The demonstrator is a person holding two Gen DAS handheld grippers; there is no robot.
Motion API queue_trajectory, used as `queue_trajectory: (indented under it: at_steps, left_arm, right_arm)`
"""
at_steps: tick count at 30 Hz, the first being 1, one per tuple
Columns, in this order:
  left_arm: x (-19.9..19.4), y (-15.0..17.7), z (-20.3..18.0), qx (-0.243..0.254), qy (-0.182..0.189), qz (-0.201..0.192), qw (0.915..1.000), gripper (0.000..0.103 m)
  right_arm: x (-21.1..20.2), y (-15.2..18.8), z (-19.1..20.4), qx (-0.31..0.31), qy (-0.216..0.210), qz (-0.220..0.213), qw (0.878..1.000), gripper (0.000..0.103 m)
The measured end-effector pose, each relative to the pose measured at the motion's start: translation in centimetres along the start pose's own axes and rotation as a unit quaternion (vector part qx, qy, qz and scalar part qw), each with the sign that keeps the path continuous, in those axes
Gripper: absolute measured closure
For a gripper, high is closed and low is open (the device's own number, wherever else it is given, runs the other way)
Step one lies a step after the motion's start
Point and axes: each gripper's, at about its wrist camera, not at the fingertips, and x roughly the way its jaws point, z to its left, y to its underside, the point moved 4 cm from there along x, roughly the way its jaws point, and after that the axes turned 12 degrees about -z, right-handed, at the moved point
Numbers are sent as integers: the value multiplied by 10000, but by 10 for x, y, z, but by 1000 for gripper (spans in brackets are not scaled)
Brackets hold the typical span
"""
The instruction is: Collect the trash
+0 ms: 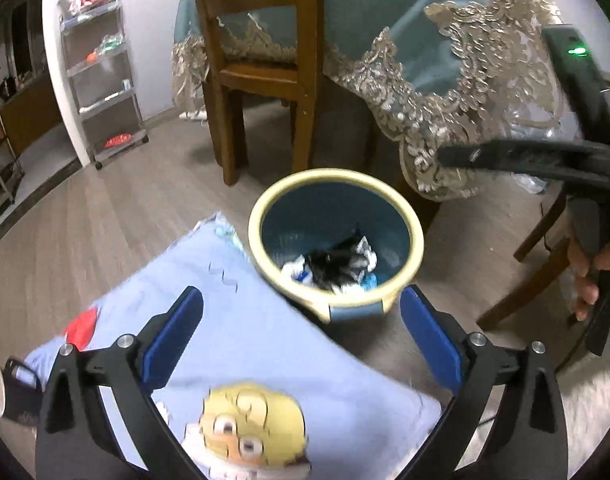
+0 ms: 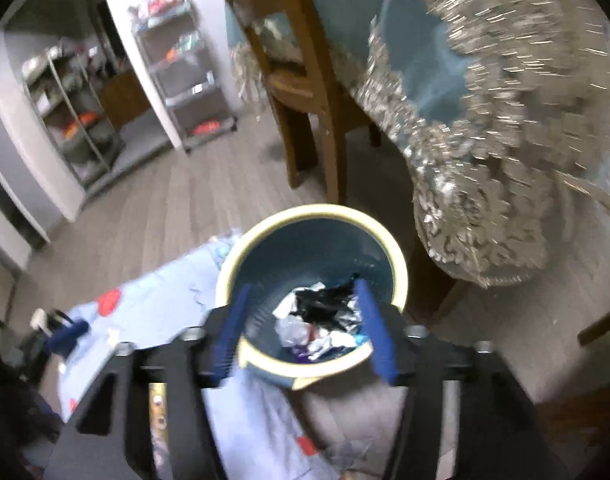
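Note:
A blue trash bin with a cream rim [image 1: 415, 236] stands on the floor and shows in the right wrist view [image 2: 401, 276] too. Crumpled white and black trash [image 1: 333, 264] lies at its bottom [image 2: 321, 320]. My left gripper [image 1: 301, 320] is open and empty, above a light blue cartoon cushion [image 1: 265, 360] and short of the bin. My right gripper [image 2: 301, 316] is open and empty, right over the bin's mouth. The right gripper's body also shows at the right edge of the left wrist view [image 1: 545, 156].
A wooden chair [image 1: 261, 72] and a table with a teal, lace-edged cloth [image 1: 445, 92] stand behind the bin. A metal shelf cart [image 1: 105, 80] stands by the wall at left. A dark mug [image 1: 9, 392] lies at the cushion's left.

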Motion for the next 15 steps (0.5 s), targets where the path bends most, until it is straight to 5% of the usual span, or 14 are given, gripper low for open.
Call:
queue_trajectory:
  at_steps: [4, 15]
  left_arm:
    - [-21, 8, 3, 103, -286, 57, 9995, 6]
    - [-38, -3, 2, -671, -238, -368, 9968, 6]
  right_arm:
    - [-37, 16, 4, 105, -71, -128, 9998, 10]
    - [-62, 50, 1, 135, 534, -214, 9983, 7]
